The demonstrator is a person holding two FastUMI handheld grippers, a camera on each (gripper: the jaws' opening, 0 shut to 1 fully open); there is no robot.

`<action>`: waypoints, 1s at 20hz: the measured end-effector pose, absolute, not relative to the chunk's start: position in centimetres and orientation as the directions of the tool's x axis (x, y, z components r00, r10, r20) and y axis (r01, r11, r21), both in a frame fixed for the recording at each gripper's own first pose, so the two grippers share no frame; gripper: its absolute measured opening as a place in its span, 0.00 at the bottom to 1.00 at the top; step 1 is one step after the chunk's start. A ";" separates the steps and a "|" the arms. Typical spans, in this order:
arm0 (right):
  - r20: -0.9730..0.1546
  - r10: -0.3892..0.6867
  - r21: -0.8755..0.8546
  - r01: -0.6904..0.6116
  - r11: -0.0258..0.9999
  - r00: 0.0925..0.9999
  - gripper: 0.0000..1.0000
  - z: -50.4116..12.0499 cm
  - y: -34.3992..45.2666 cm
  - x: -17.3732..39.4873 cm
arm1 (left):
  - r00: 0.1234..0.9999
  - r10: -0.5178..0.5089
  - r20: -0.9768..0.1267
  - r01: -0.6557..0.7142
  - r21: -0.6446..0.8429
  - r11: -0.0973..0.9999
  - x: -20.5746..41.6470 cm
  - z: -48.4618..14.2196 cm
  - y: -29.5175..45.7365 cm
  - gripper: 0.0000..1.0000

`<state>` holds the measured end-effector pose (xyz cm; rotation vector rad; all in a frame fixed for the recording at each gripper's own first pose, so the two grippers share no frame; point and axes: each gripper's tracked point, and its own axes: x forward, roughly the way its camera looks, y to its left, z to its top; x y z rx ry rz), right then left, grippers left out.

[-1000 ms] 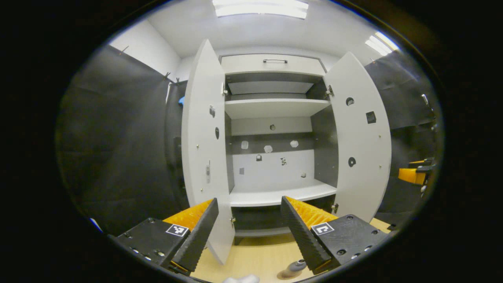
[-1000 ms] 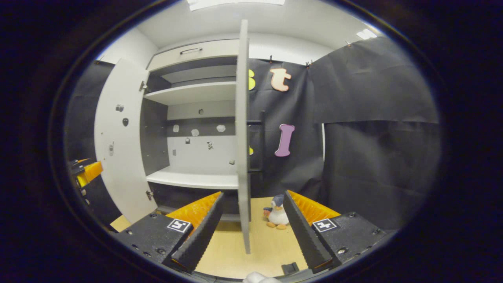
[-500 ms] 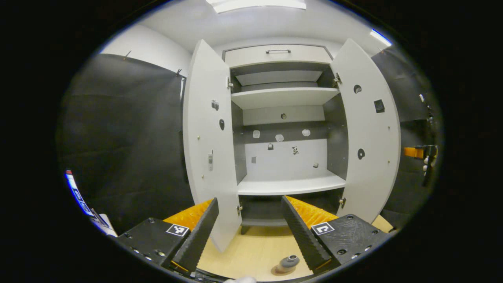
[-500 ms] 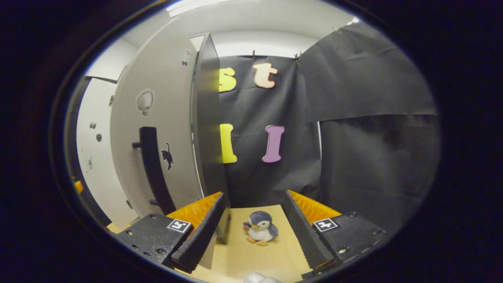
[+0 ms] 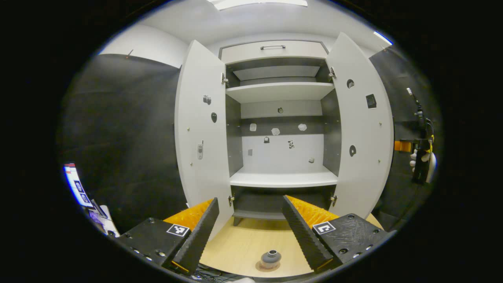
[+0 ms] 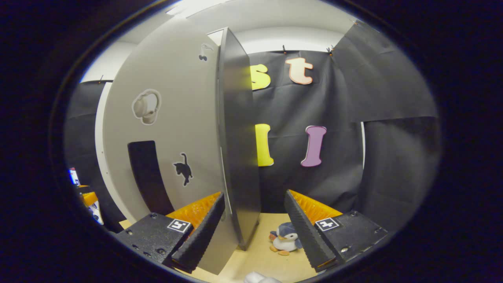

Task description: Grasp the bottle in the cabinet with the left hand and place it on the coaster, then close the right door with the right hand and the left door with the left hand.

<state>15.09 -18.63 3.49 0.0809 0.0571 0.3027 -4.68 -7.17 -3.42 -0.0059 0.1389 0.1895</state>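
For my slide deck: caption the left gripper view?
Open left gripper faces the open cabinet; bottle on its coaster.

A wooden tabletop point(image 5: 243, 245) carries the cabinet point(image 5: 281, 118), a bottle point(image 5: 270, 258) on its coaster point(image 5: 262, 267) and a toy penguin point(image 6: 285, 239).

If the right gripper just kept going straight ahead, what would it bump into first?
Probably the right door. In the right gripper view its dark edge stands between the open fingers of the right gripper, just left of the middle. Depth is hard to judge; slipping past, it would reach the black cloth wall.
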 end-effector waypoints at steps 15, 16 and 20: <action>-0.047 0.203 0.019 -0.202 0.979 0.978 0.96 4.2 -12.2 13.3 | 0.974 0.161 -0.161 -0.170 -0.043 0.985 -4.8 -4.9 1.2 1.00; -0.047 0.197 0.016 -0.196 0.980 0.979 0.96 4.4 -11.8 13.3 | 0.973 0.161 -0.162 -0.170 -0.043 0.984 -4.8 -4.8 1.7 0.98; -0.049 0.190 0.019 -0.189 0.982 0.981 0.96 4.4 -10.0 13.4 | 0.973 0.162 -0.163 -0.172 -0.051 0.984 -5.2 -4.9 3.6 1.00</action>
